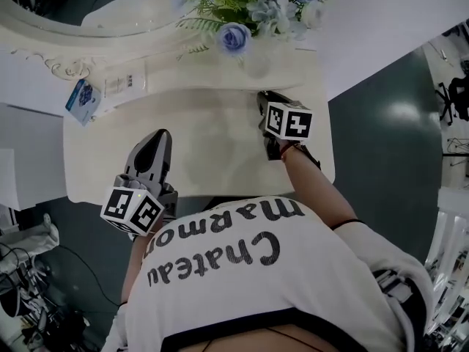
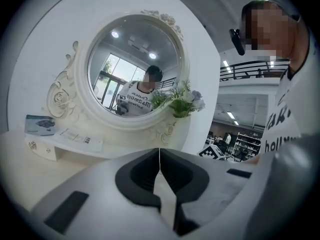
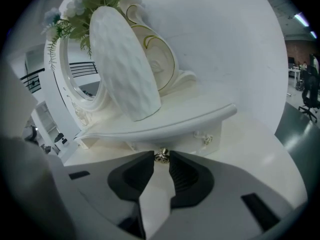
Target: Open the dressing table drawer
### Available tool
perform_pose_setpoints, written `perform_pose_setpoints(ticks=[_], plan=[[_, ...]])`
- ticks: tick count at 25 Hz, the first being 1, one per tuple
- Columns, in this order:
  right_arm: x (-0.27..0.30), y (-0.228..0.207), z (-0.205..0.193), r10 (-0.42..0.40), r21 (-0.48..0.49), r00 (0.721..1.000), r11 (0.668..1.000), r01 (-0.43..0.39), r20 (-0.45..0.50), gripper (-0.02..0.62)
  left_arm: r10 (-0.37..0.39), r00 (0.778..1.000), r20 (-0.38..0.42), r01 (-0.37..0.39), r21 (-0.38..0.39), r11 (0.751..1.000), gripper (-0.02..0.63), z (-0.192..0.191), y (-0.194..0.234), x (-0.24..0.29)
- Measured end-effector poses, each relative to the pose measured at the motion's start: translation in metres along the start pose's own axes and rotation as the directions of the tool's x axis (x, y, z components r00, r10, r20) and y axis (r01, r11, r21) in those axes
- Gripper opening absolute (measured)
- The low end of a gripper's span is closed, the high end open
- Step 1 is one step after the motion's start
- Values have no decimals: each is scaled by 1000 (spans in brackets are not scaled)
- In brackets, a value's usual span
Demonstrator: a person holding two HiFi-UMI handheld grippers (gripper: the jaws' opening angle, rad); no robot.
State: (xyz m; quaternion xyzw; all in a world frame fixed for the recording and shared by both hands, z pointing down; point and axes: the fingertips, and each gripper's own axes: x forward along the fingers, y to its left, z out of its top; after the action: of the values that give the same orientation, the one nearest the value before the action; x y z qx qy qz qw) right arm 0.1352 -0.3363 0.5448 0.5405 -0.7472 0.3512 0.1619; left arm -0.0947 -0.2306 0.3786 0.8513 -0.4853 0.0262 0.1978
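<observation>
Head view: overhead, steeply down onto dressing table.
Left gripper view: low, near-level, facing mirror — close.
Right gripper view: tight against shelf edge.
Shared: flowers — all three.

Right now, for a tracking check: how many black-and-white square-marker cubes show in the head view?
2. One black-and-white marker cube rides the left gripper at the cream tabletop's front-left edge; the other rides the right gripper over its right side. None seems hidden.

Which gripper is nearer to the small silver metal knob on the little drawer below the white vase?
Right. The right gripper has its jaw tips pinching the small silver metal knob. The left gripper, jaws shut, hangs over the white tabletop's left front, well away from it.
</observation>
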Motion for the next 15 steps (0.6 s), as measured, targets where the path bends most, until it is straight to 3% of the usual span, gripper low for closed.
perform_pose_setpoints(ticks=[5, 15], plan=[[0, 0, 0, 14, 46, 1000, 999, -15, 24, 106, 29, 999, 26, -29, -4, 1000, 23, 0, -6, -14], [-5, 0, -9, 27, 17, 999, 999, -27, 19, 104, 84, 995, 44, -83, -21, 996, 23, -12, -12, -36]])
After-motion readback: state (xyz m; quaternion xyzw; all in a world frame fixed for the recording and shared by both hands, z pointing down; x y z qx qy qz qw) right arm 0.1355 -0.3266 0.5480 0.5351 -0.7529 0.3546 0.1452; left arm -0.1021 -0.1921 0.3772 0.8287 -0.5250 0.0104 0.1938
